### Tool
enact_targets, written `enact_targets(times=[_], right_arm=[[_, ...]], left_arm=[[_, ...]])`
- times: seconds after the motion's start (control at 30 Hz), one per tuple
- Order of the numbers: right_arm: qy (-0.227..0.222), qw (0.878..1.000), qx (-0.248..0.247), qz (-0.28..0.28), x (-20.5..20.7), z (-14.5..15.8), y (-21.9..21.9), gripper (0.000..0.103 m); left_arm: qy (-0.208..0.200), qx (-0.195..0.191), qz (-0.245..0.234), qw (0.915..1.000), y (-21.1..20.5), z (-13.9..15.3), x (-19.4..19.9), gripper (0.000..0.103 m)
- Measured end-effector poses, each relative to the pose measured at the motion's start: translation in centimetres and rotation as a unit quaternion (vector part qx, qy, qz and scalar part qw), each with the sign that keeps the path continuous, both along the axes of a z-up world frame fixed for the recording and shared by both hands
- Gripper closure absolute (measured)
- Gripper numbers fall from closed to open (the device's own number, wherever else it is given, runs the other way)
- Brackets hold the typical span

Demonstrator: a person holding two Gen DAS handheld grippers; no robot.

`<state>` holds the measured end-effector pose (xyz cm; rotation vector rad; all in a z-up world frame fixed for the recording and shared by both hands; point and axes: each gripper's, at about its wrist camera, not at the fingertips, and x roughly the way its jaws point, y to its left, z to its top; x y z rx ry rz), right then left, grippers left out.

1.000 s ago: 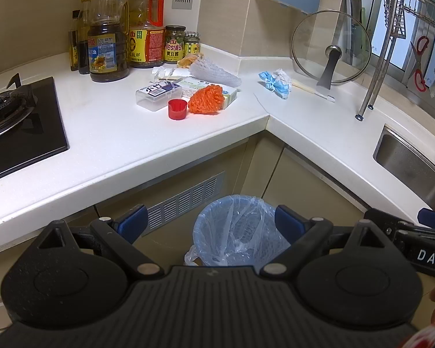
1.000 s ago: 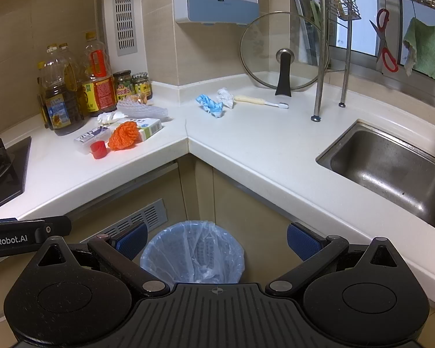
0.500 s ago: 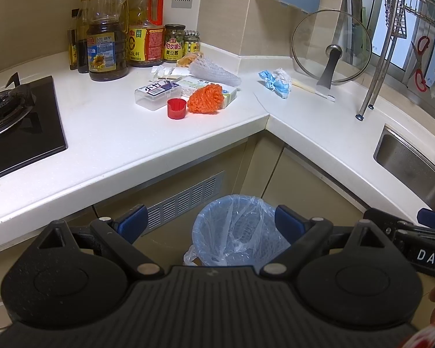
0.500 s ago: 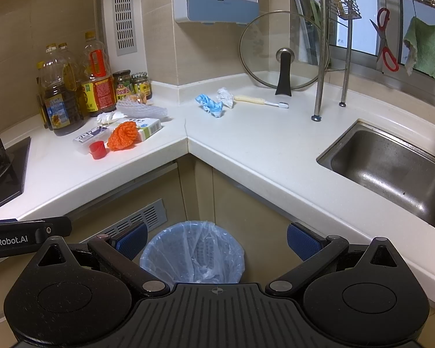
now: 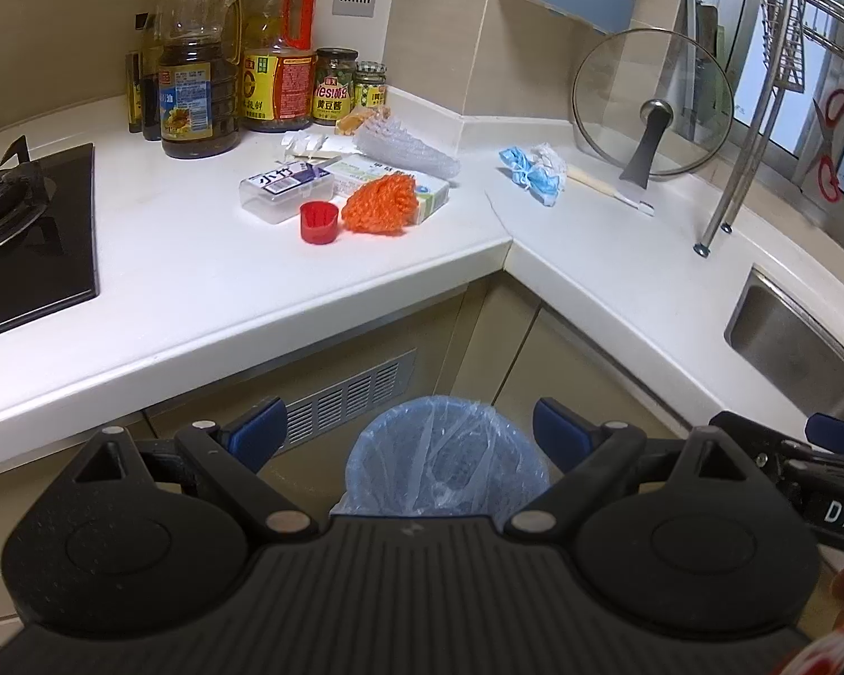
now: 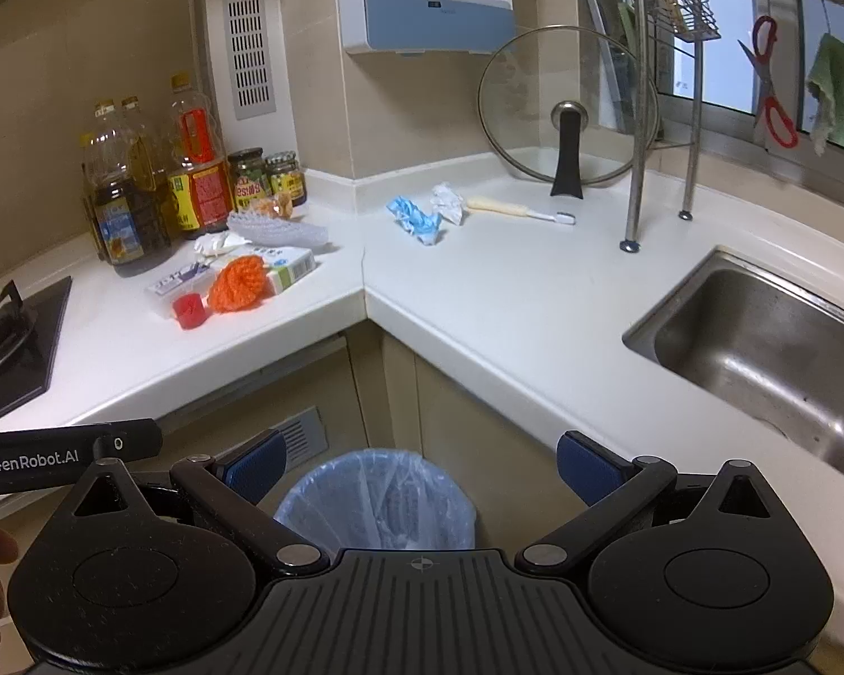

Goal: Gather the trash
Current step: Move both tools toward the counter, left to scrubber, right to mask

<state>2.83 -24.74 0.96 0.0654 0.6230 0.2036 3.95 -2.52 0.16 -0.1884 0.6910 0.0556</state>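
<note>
Blue-lined bin (image 5: 444, 461) stands on the floor below the corner; trash, including the orange net (image 5: 380, 205) and blue mask (image 6: 413, 219), remains on the counter (image 5: 197, 281). Nothing has changed: left hand-held gripper (image 5: 408, 433) and right hand-held gripper (image 6: 419, 461) stay released, empty, collection not begun.

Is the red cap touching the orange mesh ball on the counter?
Cannot tell. In the left wrist view the red cap sits right beside the orange mesh ball, with no clear gap or contact; the right wrist view is no clearer.

Sink (image 5: 804, 349) cut off; bin (image 6: 374, 500) bottom hidden.
</note>
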Motion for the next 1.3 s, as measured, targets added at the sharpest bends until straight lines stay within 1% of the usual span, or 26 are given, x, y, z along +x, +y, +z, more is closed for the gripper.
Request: enact_targets(times=[0.23, 0.43, 0.63, 0.77, 0.83, 1.07, 1.3], right_arm=[[0.007, 0.999, 0.019, 0.025, 3.8, 0.2, -1.6, 0.001], [0.023, 0.998, 0.020, 0.049, 7.2, 0.2, -1.5, 0.001], [0.016, 0.999, 0.019, 0.046, 10.2, 0.6, -0.7, 0.001], [0.026, 0.999, 0.021, 0.037, 12.4, 0.6, 0.2, 0.001], [0.023, 0.999, 0.010, 0.034, 13.4, 0.7, 0.9, 0.001], [0.023, 0.999, 0.009, 0.021, 16.6, 0.7, 2.5, 0.001], [0.028, 0.999, 0.009, 0.036, 20.1, 0.1, 3.7, 0.001]], left_arm=[[0.007, -0.002, 0.014, 0.9999, -1.0, 0.5, 2.4, 0.010], [0.002, 0.005, 0.024, 0.9997, -0.9, 1.4, 4.4, 0.010], [-0.001, 0.006, 0.019, 0.9998, 0.3, 1.9, 7.2, 0.010], [-0.005, -0.003, 0.014, 0.9999, 1.6, 2.2, 9.6, 0.010], [-0.009, -0.005, 0.006, 0.9999, 2.1, 2.3, 10.8, 0.010], [-0.014, -0.006, -0.012, 0.9998, 3.7, 2.4, 14.2, 0.010], [-0.011, -0.007, -0.001, 0.9999, 4.5, 2.5, 16.7, 0.010]])
